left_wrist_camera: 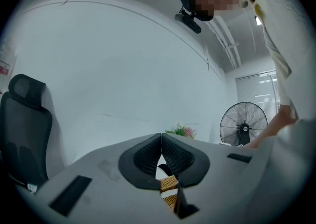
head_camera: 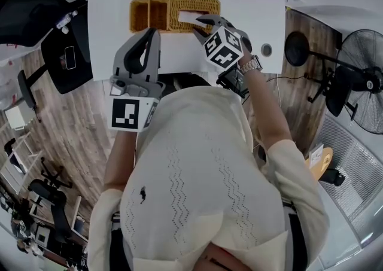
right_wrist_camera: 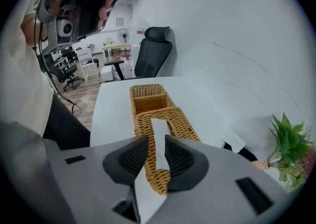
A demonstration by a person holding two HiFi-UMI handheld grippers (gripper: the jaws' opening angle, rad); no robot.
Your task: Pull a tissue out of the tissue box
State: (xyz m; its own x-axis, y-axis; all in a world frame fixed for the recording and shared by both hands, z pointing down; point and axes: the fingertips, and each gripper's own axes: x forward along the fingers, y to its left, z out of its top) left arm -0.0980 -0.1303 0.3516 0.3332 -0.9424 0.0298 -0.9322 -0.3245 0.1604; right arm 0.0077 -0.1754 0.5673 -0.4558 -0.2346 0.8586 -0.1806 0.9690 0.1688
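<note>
Right gripper (right_wrist_camera: 156,143) hung at the tissue box's (right_wrist_camera: 181,121) 5 o'clock, jaws apart astride the tissue (right_wrist_camera: 159,131) — likely lining up a pinch; left gripper (left_wrist_camera: 161,139), closed and empty, idled at 7 o'clock.

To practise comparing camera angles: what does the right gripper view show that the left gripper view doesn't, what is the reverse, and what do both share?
Only the right gripper view: the tissue standing up from the slot of the wicker tissue box, seen through the gap between the right gripper's parted jaws. Only the left gripper view: the standing fan, and the left gripper with its jaw tips together. Both: the wicker tissue box and the plant.
</note>
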